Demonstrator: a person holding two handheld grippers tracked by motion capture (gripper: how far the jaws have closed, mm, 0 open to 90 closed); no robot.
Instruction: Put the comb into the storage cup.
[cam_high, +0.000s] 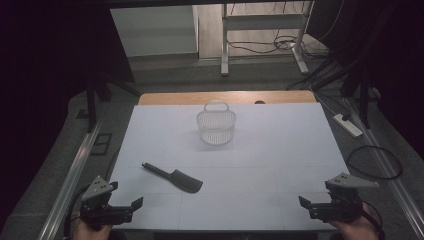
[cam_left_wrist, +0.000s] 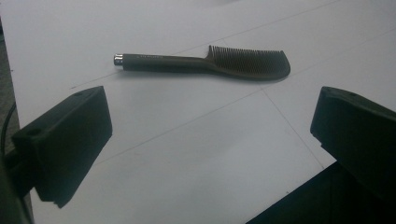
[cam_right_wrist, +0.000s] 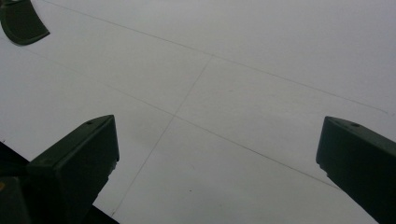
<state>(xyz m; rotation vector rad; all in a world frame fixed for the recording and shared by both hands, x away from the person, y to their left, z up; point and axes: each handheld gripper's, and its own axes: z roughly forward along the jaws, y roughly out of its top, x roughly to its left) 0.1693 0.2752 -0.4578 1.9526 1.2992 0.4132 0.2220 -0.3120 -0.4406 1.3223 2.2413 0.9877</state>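
Comb (cam_left_wrist: 205, 63) flat on table, ahead of wide-spread left claw (cam_left_wrist: 210, 140), apart.

White worktop (cam_high: 280, 150): clear mesh basket (cam_high: 216, 127) w/ handle upright near far edge, centre. Dark comb (cam_high: 175, 178) flat toward near-left, handle pointing far-left. Left gripper (cam_high: 131, 207) at near-left corner, right gripper (cam_high: 306, 205) at near-right corner; both jaws apart, nothing between.

A lab-like recording room: black curtains (cam_high: 45, 60), floor cables (cam_high: 270, 47), power strip (cam_high: 348, 125).
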